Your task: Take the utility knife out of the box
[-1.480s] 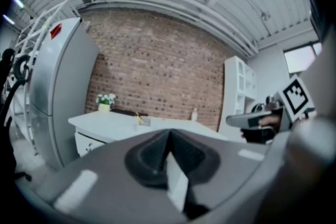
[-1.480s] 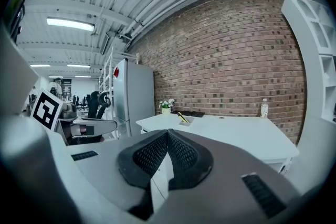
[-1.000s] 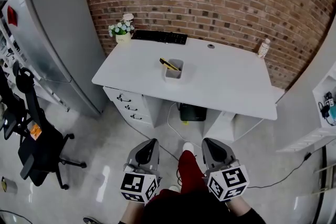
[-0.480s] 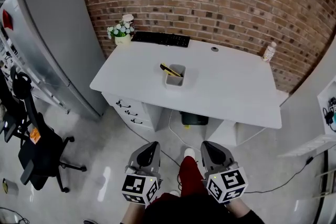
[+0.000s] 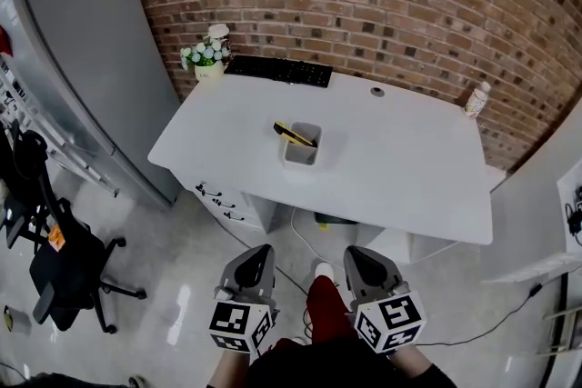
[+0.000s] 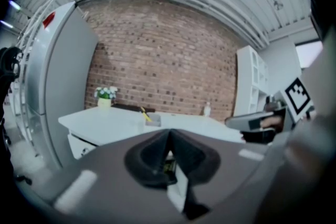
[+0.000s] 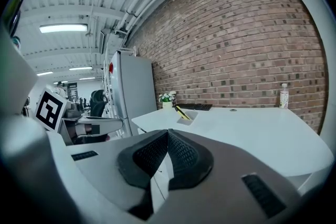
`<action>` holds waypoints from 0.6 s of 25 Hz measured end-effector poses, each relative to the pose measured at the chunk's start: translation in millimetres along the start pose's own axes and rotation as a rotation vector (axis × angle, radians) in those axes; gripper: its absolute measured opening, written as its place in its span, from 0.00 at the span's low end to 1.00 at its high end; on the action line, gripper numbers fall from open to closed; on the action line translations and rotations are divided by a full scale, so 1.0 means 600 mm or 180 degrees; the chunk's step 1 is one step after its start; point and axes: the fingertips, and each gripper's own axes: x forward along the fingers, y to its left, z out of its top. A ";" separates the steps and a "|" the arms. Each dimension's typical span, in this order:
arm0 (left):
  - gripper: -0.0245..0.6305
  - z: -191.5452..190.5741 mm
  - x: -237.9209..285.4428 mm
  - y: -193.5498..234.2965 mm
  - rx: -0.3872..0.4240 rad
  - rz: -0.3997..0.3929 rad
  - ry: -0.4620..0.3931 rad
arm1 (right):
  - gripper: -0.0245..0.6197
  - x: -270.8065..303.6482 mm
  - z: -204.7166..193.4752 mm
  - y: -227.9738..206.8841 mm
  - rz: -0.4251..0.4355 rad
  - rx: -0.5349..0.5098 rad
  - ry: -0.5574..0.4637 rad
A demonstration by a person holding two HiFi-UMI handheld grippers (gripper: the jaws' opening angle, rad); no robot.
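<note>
At the far left a tall grey cabinet (image 5: 91, 50) is standing against the brick wall, with a black office chair (image 5: 55, 263) on the floor in front of it. The white desk (image 5: 400, 164) is filling the middle of the head view. On its back left corner a small pot of flowers (image 5: 207, 59) is sitting just beside a black keyboard (image 5: 277, 71).

Near the desk's middle the small open box (image 5: 301, 150) is standing upright. The utility knife (image 5: 293, 134) is leaning inside it, yellow and black, with its upper end poking out over the box's back left rim. Farther right, a little bottle (image 5: 476, 99) is standing at the back right corner.

The left gripper (image 5: 261, 250) and the right gripper (image 5: 356, 253) are hanging low in the view, well apart from the desk and side by side over the floor. Each one's own view shows it clenched on nothing, pads pressed flat together.

This looks like the reach-in, with the pull not yet begun. Whichever gripper takes the knife needs its jaws spread before it arrives, not at the box. It should aim for the protruding end and pinch across the handle's flat sides. Drawing the knife out along its own lean should keep the light box from tipping or sliding. The other gripper could be steadying the box's near wall.
</note>
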 end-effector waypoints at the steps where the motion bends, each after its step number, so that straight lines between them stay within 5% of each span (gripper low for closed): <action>1: 0.04 0.000 0.009 0.003 -0.0004 0.0010 0.0010 | 0.05 0.008 0.000 -0.007 0.0005 0.0009 0.0011; 15: 0.04 0.019 0.155 0.035 -0.0066 0.0119 0.0189 | 0.05 0.107 0.020 -0.110 0.0066 0.0112 0.0114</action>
